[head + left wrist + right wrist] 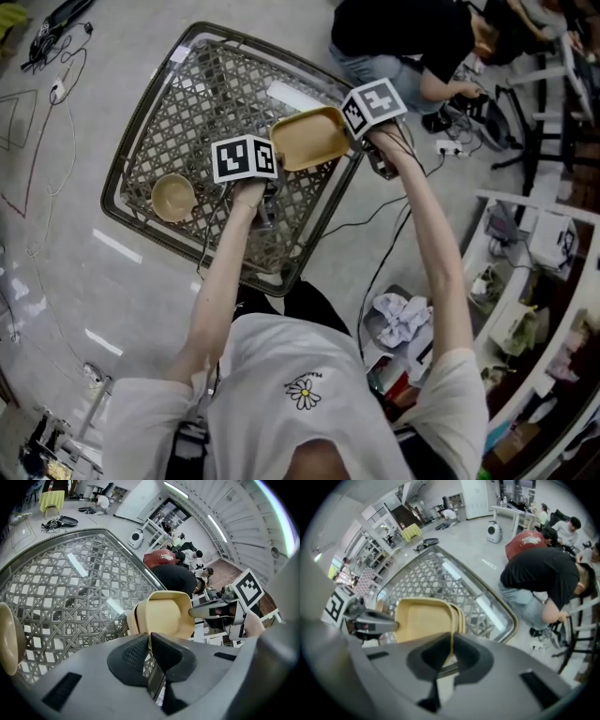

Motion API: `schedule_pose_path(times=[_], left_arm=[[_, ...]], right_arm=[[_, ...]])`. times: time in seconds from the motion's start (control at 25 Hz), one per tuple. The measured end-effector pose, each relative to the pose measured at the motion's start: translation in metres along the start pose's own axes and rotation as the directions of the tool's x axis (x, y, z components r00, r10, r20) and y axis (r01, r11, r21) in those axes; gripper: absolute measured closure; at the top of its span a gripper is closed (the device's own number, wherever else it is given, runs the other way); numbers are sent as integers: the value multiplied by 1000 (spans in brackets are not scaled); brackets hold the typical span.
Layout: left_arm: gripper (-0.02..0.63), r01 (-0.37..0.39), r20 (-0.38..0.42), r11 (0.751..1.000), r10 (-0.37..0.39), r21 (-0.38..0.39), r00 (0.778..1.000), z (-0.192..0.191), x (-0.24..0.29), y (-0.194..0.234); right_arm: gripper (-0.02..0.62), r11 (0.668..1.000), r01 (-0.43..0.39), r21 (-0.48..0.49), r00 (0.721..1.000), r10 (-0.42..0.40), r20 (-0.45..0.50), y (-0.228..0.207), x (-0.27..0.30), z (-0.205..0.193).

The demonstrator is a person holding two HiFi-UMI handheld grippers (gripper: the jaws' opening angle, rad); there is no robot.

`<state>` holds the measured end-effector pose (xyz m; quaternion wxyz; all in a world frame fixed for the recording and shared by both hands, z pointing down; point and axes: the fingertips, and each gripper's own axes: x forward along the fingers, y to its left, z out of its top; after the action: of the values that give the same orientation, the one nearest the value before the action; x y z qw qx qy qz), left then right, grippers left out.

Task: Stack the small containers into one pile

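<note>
A nested stack of square tan containers (309, 139) hangs above the right part of the wicker table (141, 122). My left gripper (275, 161) is shut on the stack's left rim. My right gripper (350, 131) is shut on its opposite rim. In the left gripper view the jaws (149, 641) pinch the stack's (164, 613) near wall. In the right gripper view the jaws (451, 645) pinch the stack's (424, 618) near edge, where nested rims show. A round tan bowl (173, 197) sits alone on the table's left side, also visible as the bowl (9, 637) in the left gripper view.
A person in black (403, 37) crouches on the floor just past the table's far right corner. Cables (56, 56) lie on the floor at the upper left. A crumpled cloth (403, 319) and cluttered shelving (544, 281) stand to my right.
</note>
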<state>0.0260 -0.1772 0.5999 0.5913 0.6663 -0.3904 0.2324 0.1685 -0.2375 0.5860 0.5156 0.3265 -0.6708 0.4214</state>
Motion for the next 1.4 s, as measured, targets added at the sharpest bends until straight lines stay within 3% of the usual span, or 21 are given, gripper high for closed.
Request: schedule_pose_path(times=[0.36,0.64,0.96,1.4], left_arm=[[572,-11,-41,1000,11,-3,999,-5,13,4],[572,29,-59,1000,-30,-13,998,-9,3,-3],[572,25,-128,999,-29,-33,991,-16,16,0],[572,19,-152,999,-26,-46,988,-11,27,8]], right_arm=[[557,1000,10,6,999,-9,-49,-8,14,-4],[557,1000,-16,-15,997,14,-81,-2,3,-13],[556,999,-16,32,987,21,-161,-10,19,-21],[555,998,-4,60,983,15,-182,-19,41,-24]])
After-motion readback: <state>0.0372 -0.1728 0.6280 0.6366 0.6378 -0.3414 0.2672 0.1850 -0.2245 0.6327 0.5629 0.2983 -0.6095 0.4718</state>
